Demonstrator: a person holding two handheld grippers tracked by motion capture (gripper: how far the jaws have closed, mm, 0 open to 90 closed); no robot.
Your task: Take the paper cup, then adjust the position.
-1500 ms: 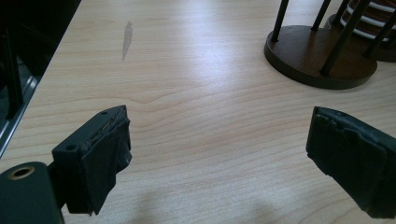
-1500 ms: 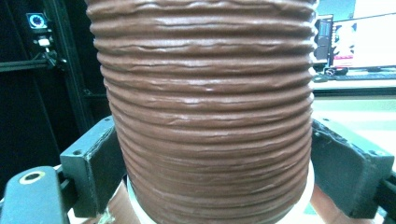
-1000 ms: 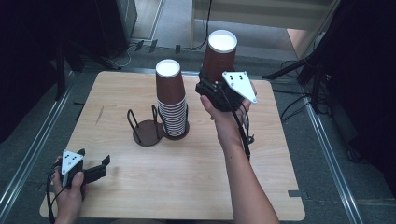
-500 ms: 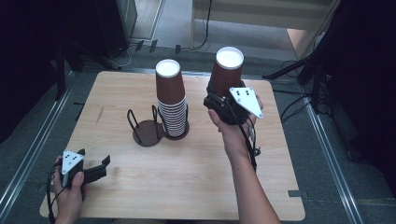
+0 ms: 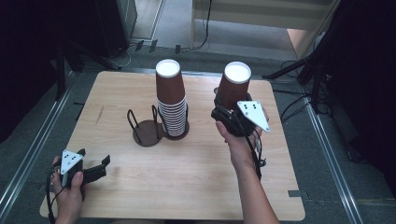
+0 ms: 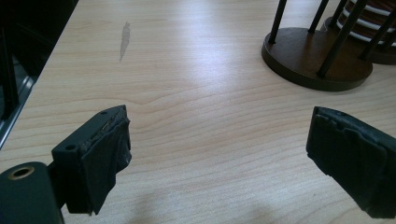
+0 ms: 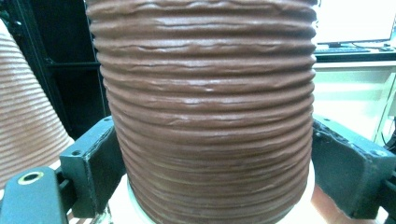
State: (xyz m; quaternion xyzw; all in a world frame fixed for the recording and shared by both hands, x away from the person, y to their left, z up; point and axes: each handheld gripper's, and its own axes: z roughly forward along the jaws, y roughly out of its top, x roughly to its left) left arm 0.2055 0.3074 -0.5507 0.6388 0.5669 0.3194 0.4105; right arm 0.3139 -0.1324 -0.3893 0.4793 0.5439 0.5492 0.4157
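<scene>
A single brown ribbed paper cup [image 5: 234, 87], turned upside down with its white base uppermost, was clamped between the jaws of the right gripper [image 5: 227, 113]; in the right gripper view the black pads [image 7: 95, 163] were pressed against both sides of the cup's ridged wall. Compared with the frames of a second before, the cup had been carried lower and further right, away from the stack of inverted cups [image 5: 171, 99] from which it was evidently drawn. It was now held just above the right part of the wooden table [image 5: 187, 177], well apart from the stack.

The stack itself was left standing in its wire holder [image 5: 176, 131], with the empty second holder [image 5: 145, 129] beside it unchanged. The left gripper [image 5: 99, 168] was kept in the same place near the table's front left corner, its jaws held apart with nothing between them, as its own view of bare tabletop confirmed.

From this it was judged that separation of the top cup was complete and that the cup was being brought down for placing on the table, with release not yet made.
</scene>
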